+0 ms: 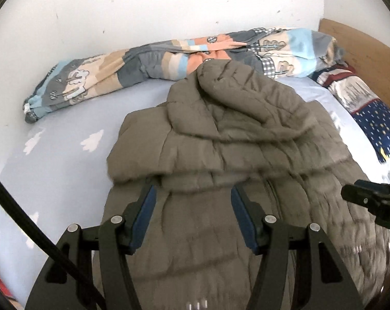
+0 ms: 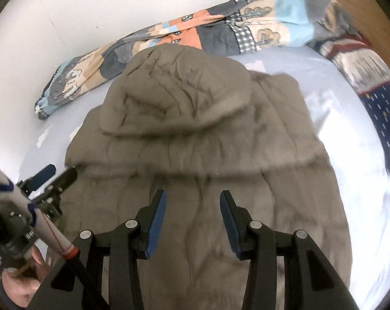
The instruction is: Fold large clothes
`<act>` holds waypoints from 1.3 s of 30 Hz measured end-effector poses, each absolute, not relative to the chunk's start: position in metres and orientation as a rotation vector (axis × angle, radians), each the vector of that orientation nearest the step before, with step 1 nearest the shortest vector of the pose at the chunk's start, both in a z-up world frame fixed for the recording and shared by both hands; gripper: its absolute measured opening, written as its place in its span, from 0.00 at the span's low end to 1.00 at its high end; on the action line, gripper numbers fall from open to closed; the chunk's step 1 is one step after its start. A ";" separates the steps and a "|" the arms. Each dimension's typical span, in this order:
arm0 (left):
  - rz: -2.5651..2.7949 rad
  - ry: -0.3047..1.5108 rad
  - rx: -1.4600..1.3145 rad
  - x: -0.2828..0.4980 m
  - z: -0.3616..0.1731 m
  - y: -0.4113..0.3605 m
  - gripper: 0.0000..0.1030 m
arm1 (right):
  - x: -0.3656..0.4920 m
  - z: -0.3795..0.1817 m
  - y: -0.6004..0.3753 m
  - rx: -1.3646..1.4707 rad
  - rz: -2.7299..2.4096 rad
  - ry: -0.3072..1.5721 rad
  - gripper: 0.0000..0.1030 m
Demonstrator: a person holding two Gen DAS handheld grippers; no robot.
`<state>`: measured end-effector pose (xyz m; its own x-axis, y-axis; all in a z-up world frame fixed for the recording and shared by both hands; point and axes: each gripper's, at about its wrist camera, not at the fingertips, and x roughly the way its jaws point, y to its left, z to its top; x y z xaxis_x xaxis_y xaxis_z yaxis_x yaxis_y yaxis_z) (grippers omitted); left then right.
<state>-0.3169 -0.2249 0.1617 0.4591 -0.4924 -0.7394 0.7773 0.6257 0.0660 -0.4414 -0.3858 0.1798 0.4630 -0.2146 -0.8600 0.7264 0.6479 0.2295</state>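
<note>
A large olive-brown padded coat (image 1: 220, 134) lies flat on the bed, hood toward the wall; it also shows in the right wrist view (image 2: 195, 134). My left gripper (image 1: 192, 193) is open and empty, held above the coat's middle. My right gripper (image 2: 192, 199) is open and empty, also above the coat's middle. The right gripper's tip shows at the right edge of the left wrist view (image 1: 360, 193). The left gripper shows at the left of the right wrist view (image 2: 55, 178), beside the coat's left edge.
The bed has a pale blue sheet (image 1: 65, 149). A rolled patchwork quilt (image 1: 169, 59) lies along the white wall. A dark blue patterned pillow (image 1: 370, 108) lies at the right by the wooden headboard (image 1: 363, 51).
</note>
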 end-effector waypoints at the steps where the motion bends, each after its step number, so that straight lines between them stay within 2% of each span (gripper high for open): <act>1: -0.817 0.738 0.434 -0.328 0.163 -0.215 0.58 | -0.449 0.179 -0.378 0.650 -0.625 0.914 0.46; 7: -0.797 0.692 0.479 -0.396 0.154 -0.163 0.58 | -0.494 0.177 -0.321 0.655 -0.608 0.926 0.47; 11: -0.754 0.736 0.483 -0.428 0.132 -0.130 0.58 | -0.516 0.173 -0.277 0.630 -0.616 0.926 0.47; 17: -0.683 0.791 0.517 -0.435 0.100 -0.104 0.58 | -0.533 0.153 -0.233 0.576 -0.655 0.978 0.47; 26: -0.634 0.828 0.515 -0.417 0.065 -0.088 0.58 | -0.541 0.124 -0.218 0.527 -0.667 1.041 0.49; 39: -0.620 0.768 0.551 -0.422 0.054 -0.094 0.64 | -0.537 0.109 -0.211 0.483 -0.676 1.059 0.53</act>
<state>-0.4222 -0.0940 0.0540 0.5624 -0.3058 -0.7682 0.6862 0.6909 0.2274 -0.5374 -0.2105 0.1089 0.3227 -0.2698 -0.9072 0.7091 0.7038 0.0430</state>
